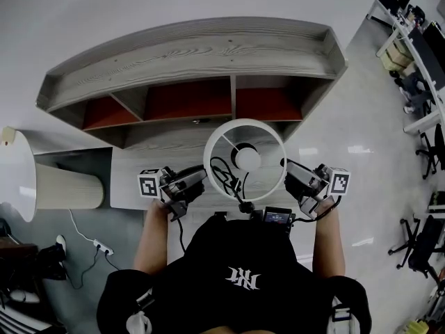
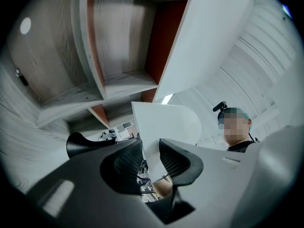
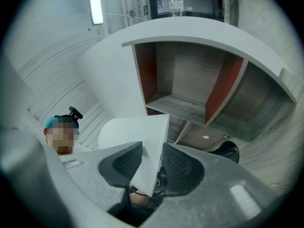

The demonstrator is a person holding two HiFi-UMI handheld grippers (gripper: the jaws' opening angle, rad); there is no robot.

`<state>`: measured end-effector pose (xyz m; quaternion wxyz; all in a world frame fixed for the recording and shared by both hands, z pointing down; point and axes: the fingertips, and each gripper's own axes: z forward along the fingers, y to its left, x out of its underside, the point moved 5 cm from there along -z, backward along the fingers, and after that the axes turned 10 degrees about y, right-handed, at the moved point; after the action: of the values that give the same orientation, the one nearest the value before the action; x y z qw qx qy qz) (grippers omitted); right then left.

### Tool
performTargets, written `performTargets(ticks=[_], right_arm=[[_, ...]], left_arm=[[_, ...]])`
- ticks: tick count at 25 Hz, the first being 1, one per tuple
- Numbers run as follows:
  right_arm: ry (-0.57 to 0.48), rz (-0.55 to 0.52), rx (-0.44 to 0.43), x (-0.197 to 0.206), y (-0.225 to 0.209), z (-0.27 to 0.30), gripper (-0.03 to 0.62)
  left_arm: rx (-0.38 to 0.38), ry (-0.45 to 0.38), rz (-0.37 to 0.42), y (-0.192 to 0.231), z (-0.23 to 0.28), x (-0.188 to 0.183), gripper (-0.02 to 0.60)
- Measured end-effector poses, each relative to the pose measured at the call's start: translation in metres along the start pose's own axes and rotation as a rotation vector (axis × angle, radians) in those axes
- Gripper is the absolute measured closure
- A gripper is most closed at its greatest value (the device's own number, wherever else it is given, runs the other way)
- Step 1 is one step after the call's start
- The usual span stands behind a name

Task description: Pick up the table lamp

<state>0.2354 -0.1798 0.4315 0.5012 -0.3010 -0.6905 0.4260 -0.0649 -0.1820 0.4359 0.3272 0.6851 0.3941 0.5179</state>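
Black shirt (image 1: pixel 236 277), foreground. Left gripper (image 1: pixel 201 177) and right gripper (image 1: pixel 289 176): each pinching the shade wall of table lamp (image 1: pixel 245 158), opposite sides, lamp held between them before shelf unit (image 1: pixel 195 54). Shade likely light, thin, dentable; gentle even pinch advised, base weight hanging below.

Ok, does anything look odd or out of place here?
Yes: the table lamp is held only by its thin white shade, left tool and right tool each pinching the rim on opposite sides. Its black cord hangs loose inside.
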Motion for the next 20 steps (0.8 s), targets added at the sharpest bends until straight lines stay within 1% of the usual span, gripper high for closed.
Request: performTargets(ticks=[8, 15, 20], right_arm=[[-0.028, -0.062, -0.001, -0.02, 0.039, 0.007, 0.459], [-0.03, -0.094, 0.004, -0.023, 0.052, 0.007, 0.456], [-0.043, -0.114, 0.012, -0.028, 0.061, 0.005, 0.455]], left_arm=[[0.019, -0.023, 0.026, -0.03, 0.012, -0.02, 0.474], [0.022, -0.047, 0.051, -0.043, 0.017, -0.03, 0.474], [0.01, -0.044, 0.063, -0.051, 0.023, -0.031, 0.472]])
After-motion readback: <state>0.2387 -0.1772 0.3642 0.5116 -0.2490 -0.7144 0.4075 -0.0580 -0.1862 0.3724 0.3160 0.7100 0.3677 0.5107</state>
